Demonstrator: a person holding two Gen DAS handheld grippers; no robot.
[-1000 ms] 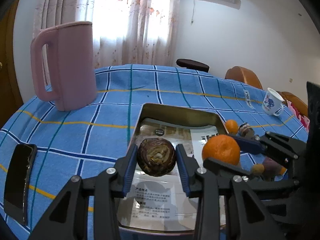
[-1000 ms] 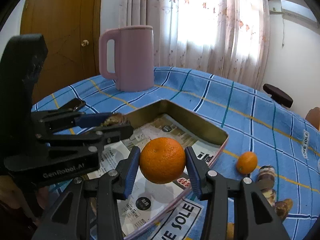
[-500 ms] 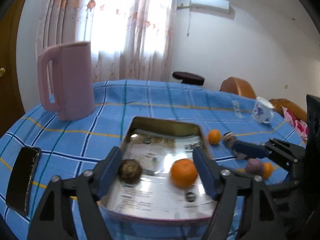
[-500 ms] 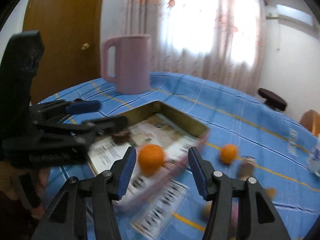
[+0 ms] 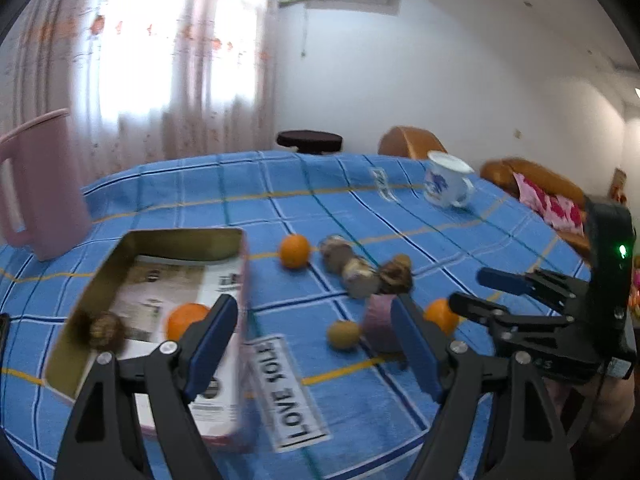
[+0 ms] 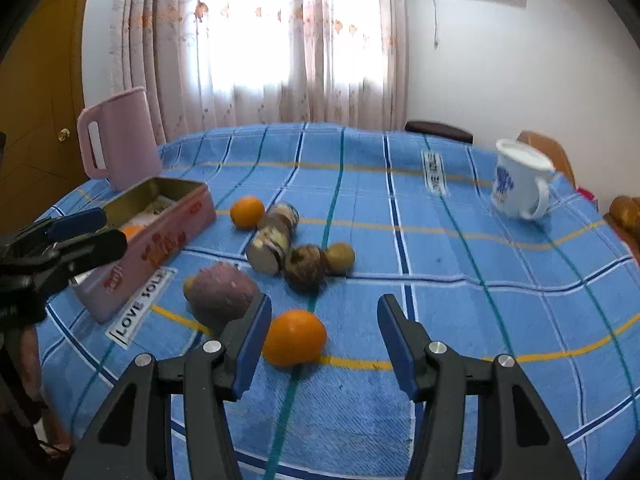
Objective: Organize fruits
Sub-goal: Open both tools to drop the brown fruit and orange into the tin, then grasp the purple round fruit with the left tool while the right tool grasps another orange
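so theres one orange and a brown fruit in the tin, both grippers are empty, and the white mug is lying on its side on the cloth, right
Not quite: the white mug stands upright on the cloth, not on its side; the right wrist view shows it best. The rest holds: one orange and a brown fruit lie in the tin, and the left gripper and right gripper grip nothing.

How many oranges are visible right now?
3: one orange in the tin, one on the cloth beside the brown fruits, one between the right gripper jaws. Others may be hidden.
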